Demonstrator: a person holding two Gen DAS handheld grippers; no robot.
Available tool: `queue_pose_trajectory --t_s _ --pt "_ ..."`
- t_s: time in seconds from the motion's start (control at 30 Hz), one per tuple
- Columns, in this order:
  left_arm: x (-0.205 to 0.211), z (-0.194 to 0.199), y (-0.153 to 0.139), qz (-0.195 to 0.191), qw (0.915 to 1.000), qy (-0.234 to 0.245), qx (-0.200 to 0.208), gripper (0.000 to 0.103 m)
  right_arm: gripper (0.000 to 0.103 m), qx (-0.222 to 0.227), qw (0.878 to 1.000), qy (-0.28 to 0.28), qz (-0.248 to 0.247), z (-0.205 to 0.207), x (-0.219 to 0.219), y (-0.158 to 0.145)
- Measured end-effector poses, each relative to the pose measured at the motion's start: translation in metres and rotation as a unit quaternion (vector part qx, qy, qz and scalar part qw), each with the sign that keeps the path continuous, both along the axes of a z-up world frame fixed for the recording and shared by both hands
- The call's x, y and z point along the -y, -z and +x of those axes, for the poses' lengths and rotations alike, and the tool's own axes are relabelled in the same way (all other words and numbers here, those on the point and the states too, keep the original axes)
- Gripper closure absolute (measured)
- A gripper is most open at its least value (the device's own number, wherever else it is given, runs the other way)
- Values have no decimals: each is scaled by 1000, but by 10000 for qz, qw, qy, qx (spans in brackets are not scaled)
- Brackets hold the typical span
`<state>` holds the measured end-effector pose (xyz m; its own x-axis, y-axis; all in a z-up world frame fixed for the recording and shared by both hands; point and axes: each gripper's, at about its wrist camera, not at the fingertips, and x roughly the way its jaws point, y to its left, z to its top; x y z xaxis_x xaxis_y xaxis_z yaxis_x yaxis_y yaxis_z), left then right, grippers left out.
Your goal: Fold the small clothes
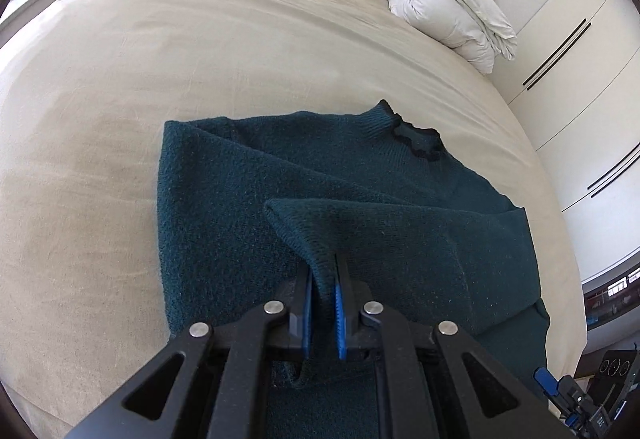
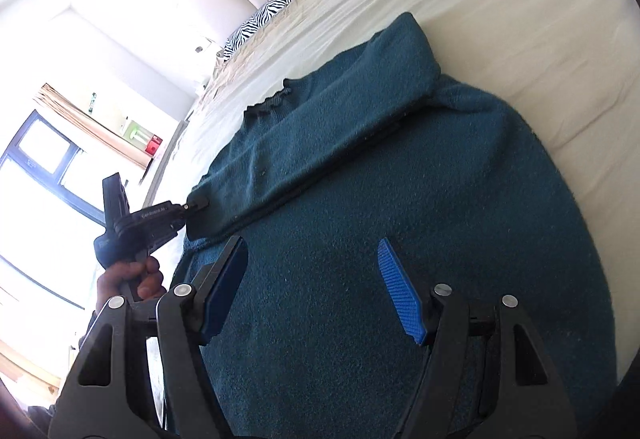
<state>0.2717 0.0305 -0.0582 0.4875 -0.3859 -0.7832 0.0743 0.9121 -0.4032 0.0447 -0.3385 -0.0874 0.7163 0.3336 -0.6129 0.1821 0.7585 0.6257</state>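
Both tongs angle downward; left tongs (image 1: 323, 279) pinch sweater (image 1: 248, 191).

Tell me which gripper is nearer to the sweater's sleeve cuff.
Left. The left gripper has its jaws shut on the sleeve cuff of the teal sweater, lifting it. The right gripper hangs open above the sweater's body, apart from the cuff.

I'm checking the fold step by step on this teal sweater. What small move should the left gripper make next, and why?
Probably carry the pinched sleeve cuff a little further across the sweater body, then lay it flat. The left gripper is shut on the cuff, which stands lifted off the body, while the right gripper hangs open over the sweater holding nothing.
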Motion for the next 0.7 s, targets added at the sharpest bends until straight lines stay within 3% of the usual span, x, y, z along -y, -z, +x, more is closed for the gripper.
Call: queue_pose_trajectory --t_s 0.3,0.47,0.7 --pt "-2 6 4 96 9999 45 54 93 37 244 9995 192 29 23 43 -30" --pt "0 5 4 210 9996 91 179 93 35 291 9995 117 -17 61 66 -48" --pt "0 8 4 407 9984 112 378 93 35 191 9967 -106 780 121 97 -39"
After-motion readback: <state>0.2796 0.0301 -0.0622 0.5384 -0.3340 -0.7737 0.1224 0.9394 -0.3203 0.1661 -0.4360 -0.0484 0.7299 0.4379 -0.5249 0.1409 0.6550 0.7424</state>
